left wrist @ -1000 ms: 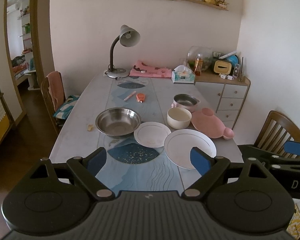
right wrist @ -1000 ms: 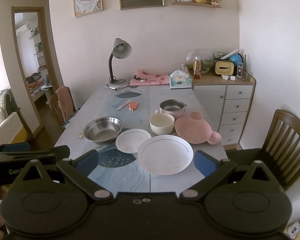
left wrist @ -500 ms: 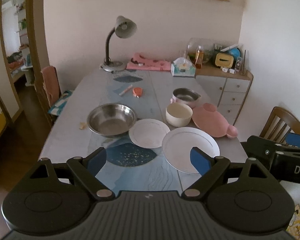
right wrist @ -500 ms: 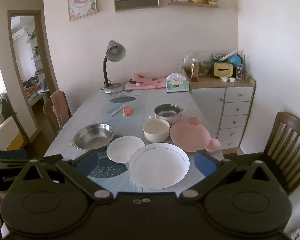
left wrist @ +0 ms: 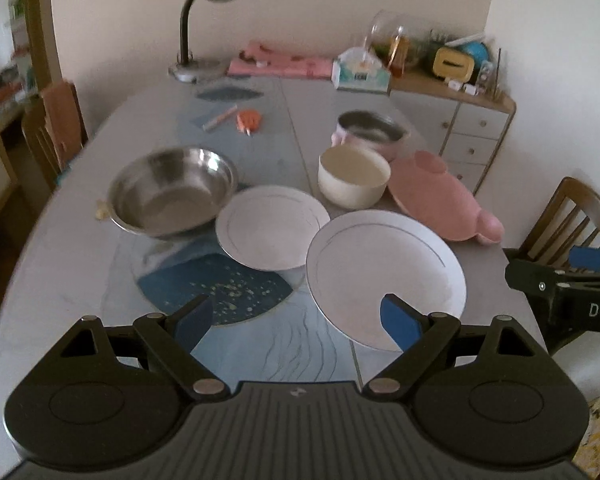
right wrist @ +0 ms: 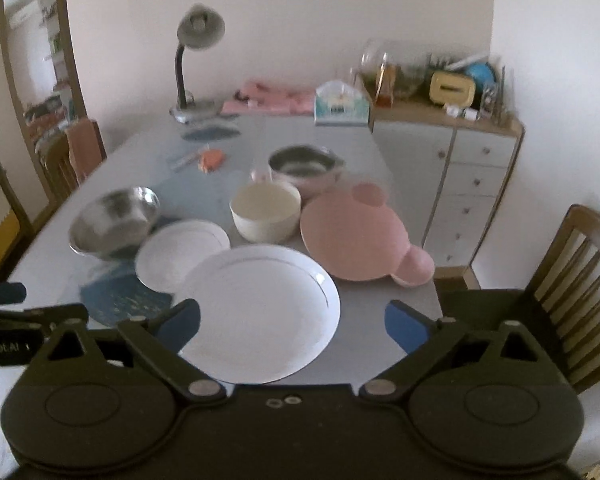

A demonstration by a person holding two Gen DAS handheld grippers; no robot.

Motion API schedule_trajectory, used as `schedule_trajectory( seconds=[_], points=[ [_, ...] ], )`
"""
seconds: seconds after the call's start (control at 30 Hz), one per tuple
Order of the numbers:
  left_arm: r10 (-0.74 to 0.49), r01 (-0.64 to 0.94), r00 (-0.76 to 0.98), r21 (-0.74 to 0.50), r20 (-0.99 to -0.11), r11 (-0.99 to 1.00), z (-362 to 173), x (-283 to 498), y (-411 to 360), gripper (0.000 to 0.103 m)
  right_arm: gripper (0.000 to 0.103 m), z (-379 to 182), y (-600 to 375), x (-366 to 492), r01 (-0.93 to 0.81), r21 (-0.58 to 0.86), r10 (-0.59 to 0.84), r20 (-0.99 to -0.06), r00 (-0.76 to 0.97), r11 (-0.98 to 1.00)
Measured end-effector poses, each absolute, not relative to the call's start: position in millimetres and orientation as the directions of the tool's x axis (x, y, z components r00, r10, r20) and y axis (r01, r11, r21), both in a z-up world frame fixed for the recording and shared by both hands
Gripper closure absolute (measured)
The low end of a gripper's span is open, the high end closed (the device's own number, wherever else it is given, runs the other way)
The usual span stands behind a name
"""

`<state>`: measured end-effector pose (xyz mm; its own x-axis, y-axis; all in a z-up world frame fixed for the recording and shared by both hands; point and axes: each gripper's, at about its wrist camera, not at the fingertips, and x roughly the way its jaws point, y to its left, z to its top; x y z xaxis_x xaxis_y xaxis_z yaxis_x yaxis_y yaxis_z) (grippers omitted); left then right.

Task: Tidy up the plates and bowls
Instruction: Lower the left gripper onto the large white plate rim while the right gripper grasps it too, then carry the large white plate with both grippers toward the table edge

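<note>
On the grey table (left wrist: 60,280) lie a large white plate (left wrist: 384,268), a small white plate (left wrist: 272,232), a steel bowl (left wrist: 172,192), a cream bowl (left wrist: 354,176), a pink bear-shaped plate (left wrist: 440,204) and a pink pot (left wrist: 370,130). My left gripper (left wrist: 296,320) is open and empty above the near edge, its right finger over the large plate. My right gripper (right wrist: 296,320) is open and empty, just before the large white plate (right wrist: 260,312). The small plate (right wrist: 180,252), steel bowl (right wrist: 112,224), cream bowl (right wrist: 266,216) and pink plate (right wrist: 356,236) lie beyond it.
A desk lamp (left wrist: 204,24), pink cloth (left wrist: 280,64) and tissue box (left wrist: 360,74) stand at the table's far end. An orange item and a pen (left wrist: 236,118) lie mid-table. A drawer cabinet (right wrist: 460,184) and wooden chair (right wrist: 572,288) are on the right; another chair (left wrist: 56,128) is on the left.
Both grippers have moved forward and down toward the table, so the dishes appear larger and closer. Both stay open. No dish has moved.
</note>
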<state>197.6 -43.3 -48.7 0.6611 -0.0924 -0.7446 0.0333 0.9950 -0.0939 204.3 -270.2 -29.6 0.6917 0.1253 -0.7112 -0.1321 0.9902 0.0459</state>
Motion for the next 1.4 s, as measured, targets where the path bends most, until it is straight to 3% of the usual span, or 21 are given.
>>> schedule_trajectory(
  seconds=[0.23, 0.5, 0.63, 0.83, 1.0, 1.07, 1.2, 1.4],
  points=[
    [-0.043, 0.009, 0.626, -0.049, -0.779, 0.999, -83, 245, -51, 0.012, 0.011, -73, -286, 259, -0.157, 0.065, 0.15, -0.771, 0.618, 0.985],
    [-0.052, -0.009, 0.547, -0.068, -0.835, 0.998, -121, 292, -55, 0.014, 0.028, -121, -310, 313, -0.104, 0.129, 0.164, -0.852, 0.497, 0.986],
    [-0.08, -0.008, 0.51, -0.098, -0.856, 0.995, -135, 309, -57, 0.027, 0.037, -138, -321, 330, -0.061, 0.145, 0.157, -0.874, 0.46, 0.987],
    [-0.12, -0.015, 0.471, -0.143, -0.874, 0.99, -147, 324, -58, 0.045, 0.063, -157, -329, 348, -0.043, 0.202, 0.203, -0.896, 0.395, 0.978],
    [-0.143, -0.009, 0.437, -0.163, -0.888, 0.987, -156, 330, -61, 0.07, 0.078, -161, -329, 349, -0.046, 0.246, 0.246, -0.897, 0.368, 0.968],
    [-0.15, -0.021, 0.431, -0.176, -0.89, 0.984, -158, 332, -59, 0.071, 0.08, -161, -330, 350, -0.047, 0.259, 0.259, -0.897, 0.359, 0.965],
    [-0.184, -0.037, 0.419, -0.219, -0.889, 0.975, -161, 335, -56, 0.081, 0.089, -162, -328, 352, -0.049, 0.274, 0.273, -0.895, 0.353, 0.961],
    [-0.229, -0.056, 0.397, -0.273, -0.889, 0.96, -165, 336, -52, 0.089, 0.091, -162, -327, 353, -0.046, 0.28, 0.278, -0.894, 0.351, 0.959]
  ],
)
